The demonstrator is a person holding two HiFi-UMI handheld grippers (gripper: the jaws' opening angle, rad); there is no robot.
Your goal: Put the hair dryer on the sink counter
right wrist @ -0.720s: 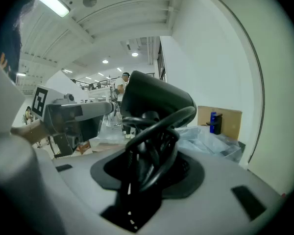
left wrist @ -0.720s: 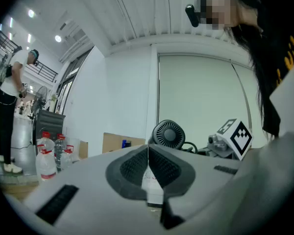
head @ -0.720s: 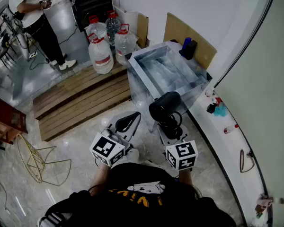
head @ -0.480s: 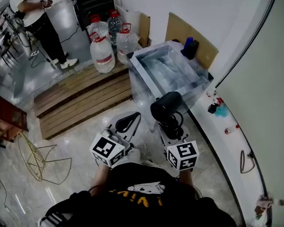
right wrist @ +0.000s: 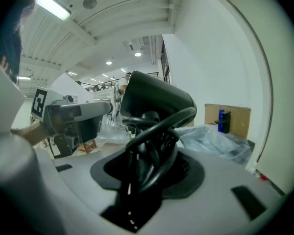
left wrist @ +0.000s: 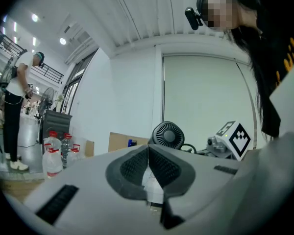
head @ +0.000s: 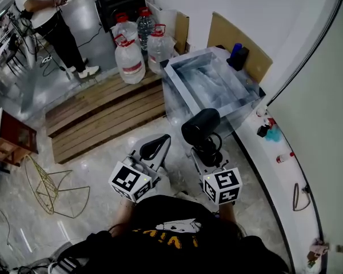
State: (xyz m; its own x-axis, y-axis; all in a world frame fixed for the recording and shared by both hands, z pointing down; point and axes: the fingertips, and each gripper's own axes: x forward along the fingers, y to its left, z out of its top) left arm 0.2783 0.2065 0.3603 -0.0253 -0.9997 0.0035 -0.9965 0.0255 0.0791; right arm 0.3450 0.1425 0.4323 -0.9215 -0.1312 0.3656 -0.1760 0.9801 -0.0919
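My right gripper (head: 208,153) is clamped on the hair dryer (head: 200,126) handle, barrel crosswise, rear grille facing my closed left gripper (head: 154,147).

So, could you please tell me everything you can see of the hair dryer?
The hair dryer is black, matte plastic by its look, with a short round barrel and a round grille at its back end. Its black cord is looped around the handle. The right gripper holds it upright, closed on that wrapped handle, with the barrel on top. It hangs in the air just in front of the sink, touching nothing else.
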